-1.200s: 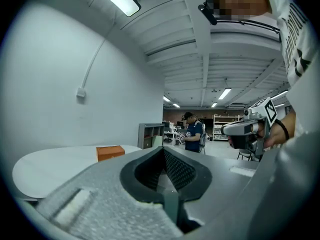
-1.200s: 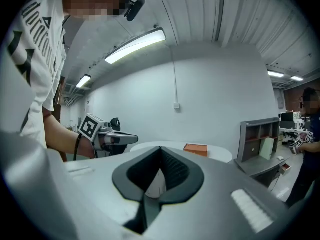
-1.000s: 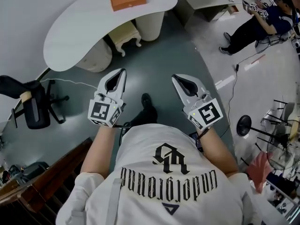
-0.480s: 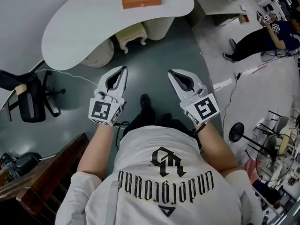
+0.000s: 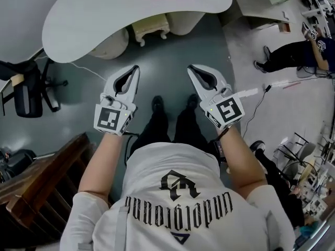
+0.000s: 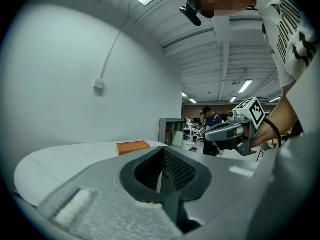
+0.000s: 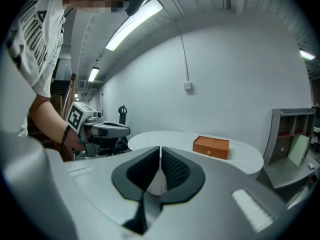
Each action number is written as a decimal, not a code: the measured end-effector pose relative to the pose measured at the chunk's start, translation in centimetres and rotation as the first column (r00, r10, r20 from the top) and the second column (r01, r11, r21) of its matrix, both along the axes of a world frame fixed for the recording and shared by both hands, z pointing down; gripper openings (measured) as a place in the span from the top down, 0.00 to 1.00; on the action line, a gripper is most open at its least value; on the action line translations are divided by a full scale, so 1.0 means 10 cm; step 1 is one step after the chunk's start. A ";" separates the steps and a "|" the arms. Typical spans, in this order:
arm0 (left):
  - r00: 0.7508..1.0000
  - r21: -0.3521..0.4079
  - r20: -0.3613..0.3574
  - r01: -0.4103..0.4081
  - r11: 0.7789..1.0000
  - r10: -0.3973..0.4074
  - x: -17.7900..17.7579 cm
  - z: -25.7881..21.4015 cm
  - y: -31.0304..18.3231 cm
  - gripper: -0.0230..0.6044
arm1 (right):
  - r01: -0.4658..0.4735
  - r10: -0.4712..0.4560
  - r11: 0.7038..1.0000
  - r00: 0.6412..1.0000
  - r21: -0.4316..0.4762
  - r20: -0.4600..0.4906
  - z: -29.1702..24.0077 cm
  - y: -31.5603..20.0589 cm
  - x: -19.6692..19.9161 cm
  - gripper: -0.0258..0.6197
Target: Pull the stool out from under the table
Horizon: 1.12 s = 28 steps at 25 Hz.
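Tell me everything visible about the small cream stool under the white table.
The small cream stool has a flat rectangular seat and short curved, carved-looking legs. It stands upright on the dark floor, partly tucked under the white curved table, between its two rounded pedestals. Only the floor seems to touch it.

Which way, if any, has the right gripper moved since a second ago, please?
Yes: the right gripper has drawn nearer the white table, toward the stool tucked beneath it.
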<state>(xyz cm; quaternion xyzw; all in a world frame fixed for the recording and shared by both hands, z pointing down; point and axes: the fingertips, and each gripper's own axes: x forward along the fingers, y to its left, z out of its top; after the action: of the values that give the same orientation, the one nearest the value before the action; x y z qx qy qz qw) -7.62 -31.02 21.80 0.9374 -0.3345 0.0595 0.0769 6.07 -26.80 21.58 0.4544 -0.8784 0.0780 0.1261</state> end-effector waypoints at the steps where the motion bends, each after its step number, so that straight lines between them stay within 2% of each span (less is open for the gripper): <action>1: 1.000 0.002 0.009 0.012 1.000 -0.012 0.01 0.04 -0.01 0.95 | 0.008 -0.008 1.000 1.000 -0.004 0.006 0.06 -0.04 0.03 0.94; 11: 0.985 -0.012 0.063 0.162 0.987 -0.161 0.01 0.67 -0.26 0.89 | 0.077 -0.076 0.996 0.997 -0.052 0.029 0.72 -0.43 0.30 0.86; 16: 0.980 -0.016 0.101 0.174 0.985 -0.172 0.15 1.09 -0.36 0.89 | 0.130 -0.127 0.988 0.991 -0.089 0.035 1.16 -0.56 0.39 0.84; 21: 0.972 0.016 0.164 0.169 0.985 -0.169 0.28 1.55 -0.42 0.88 | 0.154 -0.152 0.983 0.988 -0.099 0.029 1.60 -0.71 0.43 0.80; 28: 0.954 0.004 0.174 0.249 0.969 -0.245 0.22 2.17 -0.67 0.84 | 0.192 -0.192 0.974 0.981 -0.121 0.012 2.28 -0.95 0.42 0.76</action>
<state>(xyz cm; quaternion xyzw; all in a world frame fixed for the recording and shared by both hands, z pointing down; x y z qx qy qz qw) -5.38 -37.69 43.52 0.8787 -0.4539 0.1339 0.0629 10.31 -36.29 44.43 0.3587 -0.9118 0.1188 0.1604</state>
